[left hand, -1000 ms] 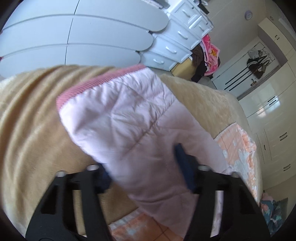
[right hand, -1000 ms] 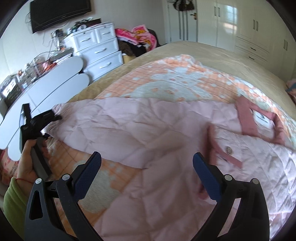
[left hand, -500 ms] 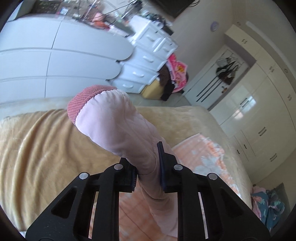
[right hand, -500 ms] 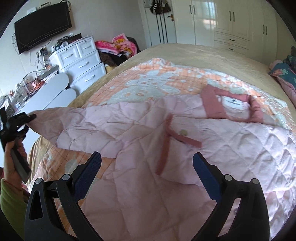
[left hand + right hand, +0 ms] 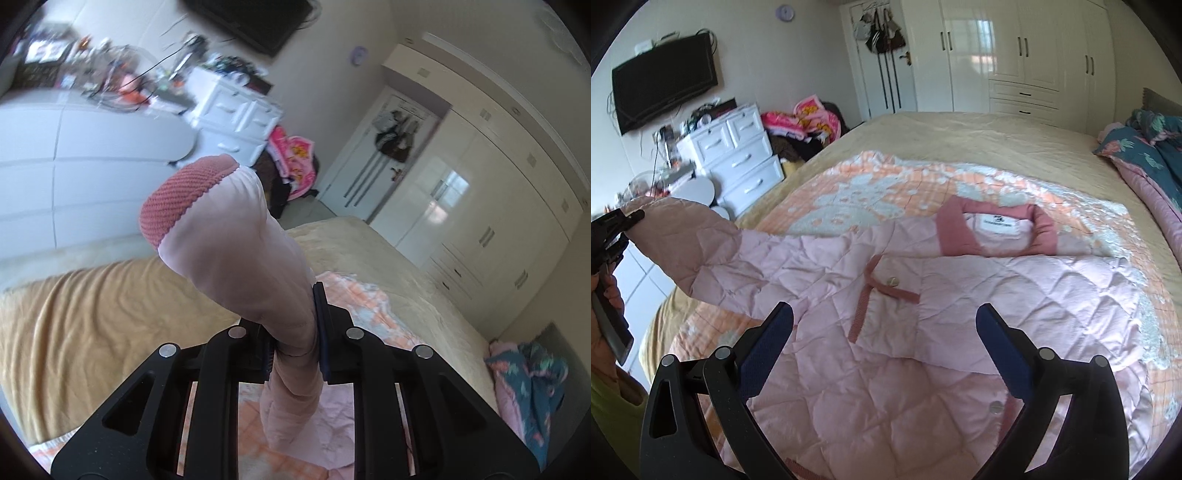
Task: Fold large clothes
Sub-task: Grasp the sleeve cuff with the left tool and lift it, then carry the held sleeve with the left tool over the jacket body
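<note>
Sleeve [image 5: 240,258] of pale pink quilted jacket [image 5: 923,332] on bed [image 5: 960,136]: pinched in my left hand-held gripper [image 5: 293,354], raised beside it. Right hand-held gripper [image 5: 884,350] spread, empty. Risk: slick fabric slipping under tension.

Blurred: dresser clutter [image 5: 110,77]. Cut off by frame edge: jacket [image 5: 923,350] hem, TV [image 5: 255,18]. Too small: collar label [image 5: 999,223] print.
</note>
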